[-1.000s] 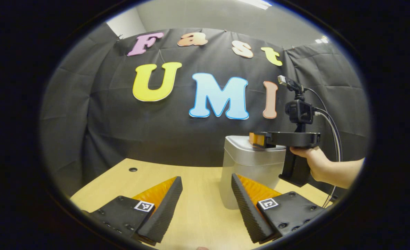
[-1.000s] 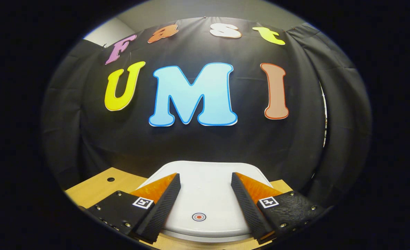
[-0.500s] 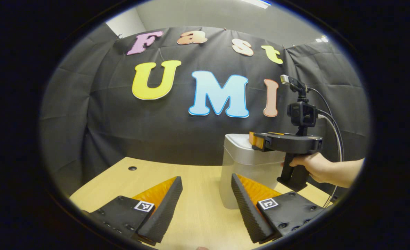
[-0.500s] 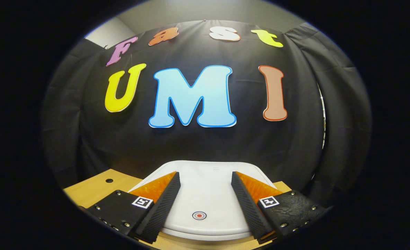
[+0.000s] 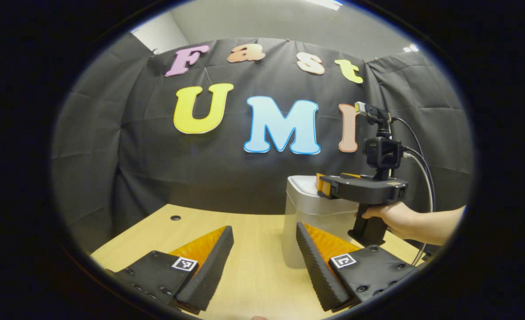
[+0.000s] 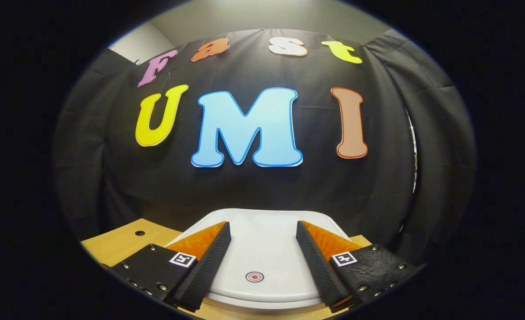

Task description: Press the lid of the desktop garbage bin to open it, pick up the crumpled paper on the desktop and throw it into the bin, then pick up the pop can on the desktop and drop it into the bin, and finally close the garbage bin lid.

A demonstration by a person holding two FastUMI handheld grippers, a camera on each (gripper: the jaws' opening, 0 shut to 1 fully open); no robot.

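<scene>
left gripper (image 5: 262,242): jaws spread wide, nothing between them, held low over the pale wooden counter (image 5: 200,226). right gripper (image 6: 262,240): jaws equally wide, empty, poised over the white plastic lid (image 6: 262,249) of the grey desktop garbage bin (image 5: 309,222). a small red-and-white target sticker (image 6: 254,277) sits on the lid's near edge, between the two fingers.

in the left gripper view the right gripper (image 5: 322,184) extends over the bin top, held by a hand (image 5: 393,220). whether its fingers touch the lid cannot be told.

the lid lies flat and closed. crumpled paper and pop can: location cannot be told. this fits either a lid about to be pressed open or one just pressed shut.

hazards:
- the open fingers straddle the sticker; a straight descent may land both fingers on either side of the marked spot, so the latch may not respond.
- the bin is tall, narrow and looks light. an off-centre or slanted push may tip or slide it toward the black cloth wall (image 6: 111,178).
- the left gripper does not brace the bin.
</scene>
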